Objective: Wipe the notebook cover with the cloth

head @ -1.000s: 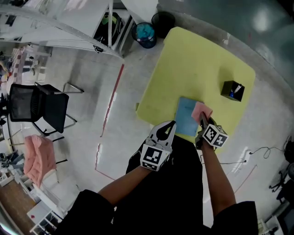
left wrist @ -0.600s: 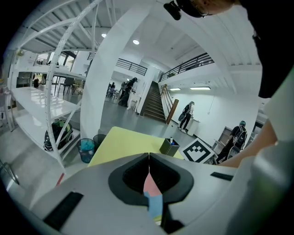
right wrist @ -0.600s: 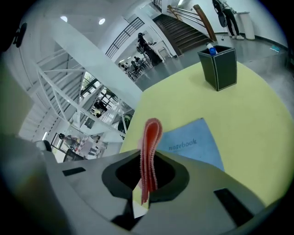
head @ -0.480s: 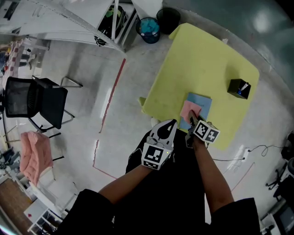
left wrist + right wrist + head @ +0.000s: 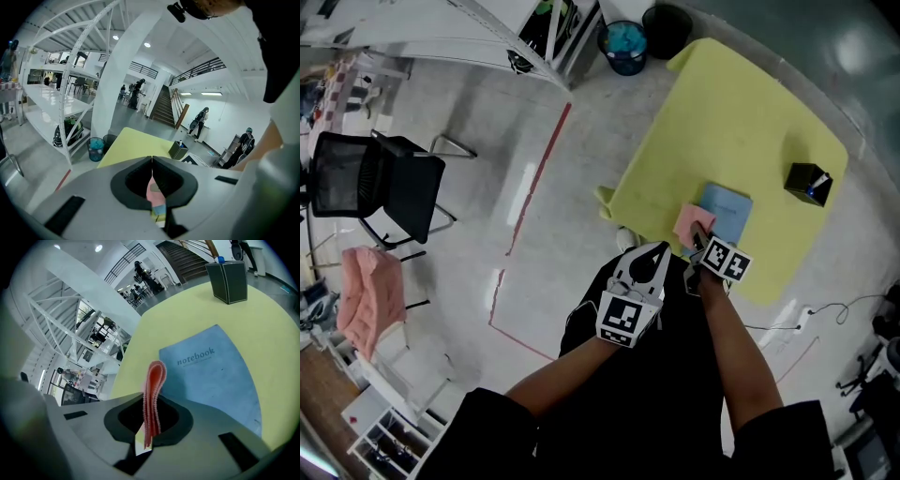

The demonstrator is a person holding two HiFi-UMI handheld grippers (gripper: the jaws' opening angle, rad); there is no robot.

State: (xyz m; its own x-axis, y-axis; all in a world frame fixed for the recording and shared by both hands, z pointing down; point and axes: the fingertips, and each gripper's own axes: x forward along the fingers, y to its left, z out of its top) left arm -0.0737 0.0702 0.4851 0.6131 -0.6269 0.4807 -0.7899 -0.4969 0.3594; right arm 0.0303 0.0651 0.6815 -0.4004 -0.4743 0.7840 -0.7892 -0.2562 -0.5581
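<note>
Pink ribbed cloth (image 5: pixel 154 380): likely soft, light; right gripper (image 5: pixel 150 434) clamps its fold. Thin blue notebook (image 5: pixel 215 376), yellow table's (image 5: pixel 187 310) near edge: may slide. Left gripper (image 5: pixel 152 161) closed, empty.

Right gripper (image 5: pixel 149 425) clamps folded pink cloth (image 5: pixel 153 394); blue notebook (image 5: pixel 213 376) flat on yellow table (image 5: pixel 187 310).
</note>
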